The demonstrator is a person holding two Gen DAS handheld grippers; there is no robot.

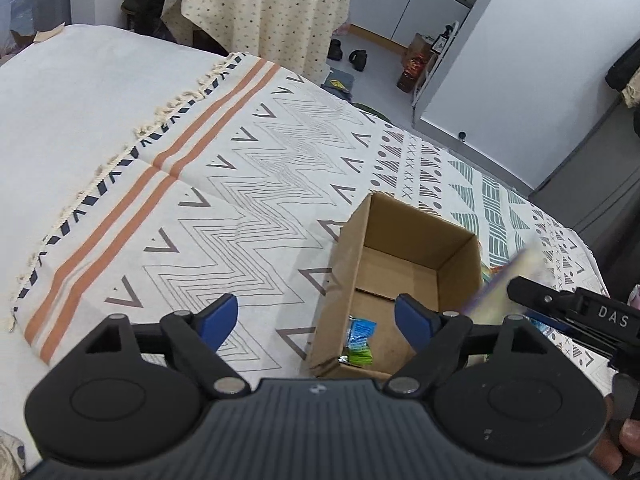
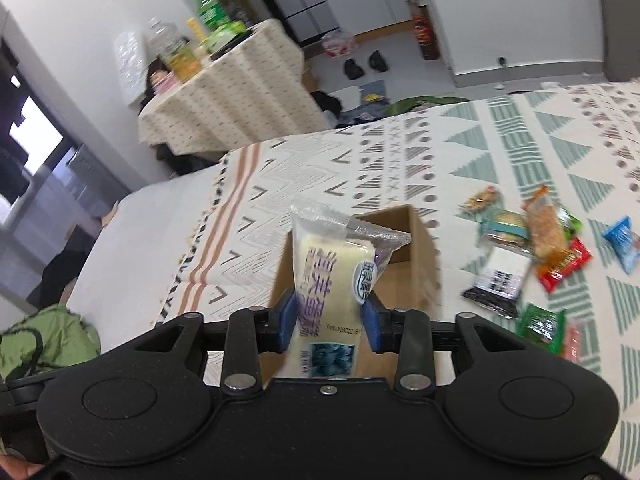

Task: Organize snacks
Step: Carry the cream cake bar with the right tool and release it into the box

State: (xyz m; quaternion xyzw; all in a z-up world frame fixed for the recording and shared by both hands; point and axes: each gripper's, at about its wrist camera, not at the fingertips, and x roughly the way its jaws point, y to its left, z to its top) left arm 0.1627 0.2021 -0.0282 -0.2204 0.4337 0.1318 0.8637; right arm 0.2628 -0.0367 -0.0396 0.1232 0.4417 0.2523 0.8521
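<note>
One cardboard box [image 1: 404,264] sits on the patterned cloth [image 1: 248,184]. Two snack packets [image 1: 359,342] lie inside it. One cream cake packet [image 2: 332,276] is held. Roughly eight loose snack packets [image 2: 532,264] lie beside it.

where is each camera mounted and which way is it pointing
Left wrist: sits on the left gripper, looking along its open blue fingers at the cardboard box holding a blue-green snack packet; a bit of hand shows at the lower right.
Right wrist: sits on the right gripper, looking toward the box over the pale wrapped cake it grips, loose snacks to the right.
Shared: the box, the patterned cloth, the draped table behind.
</note>
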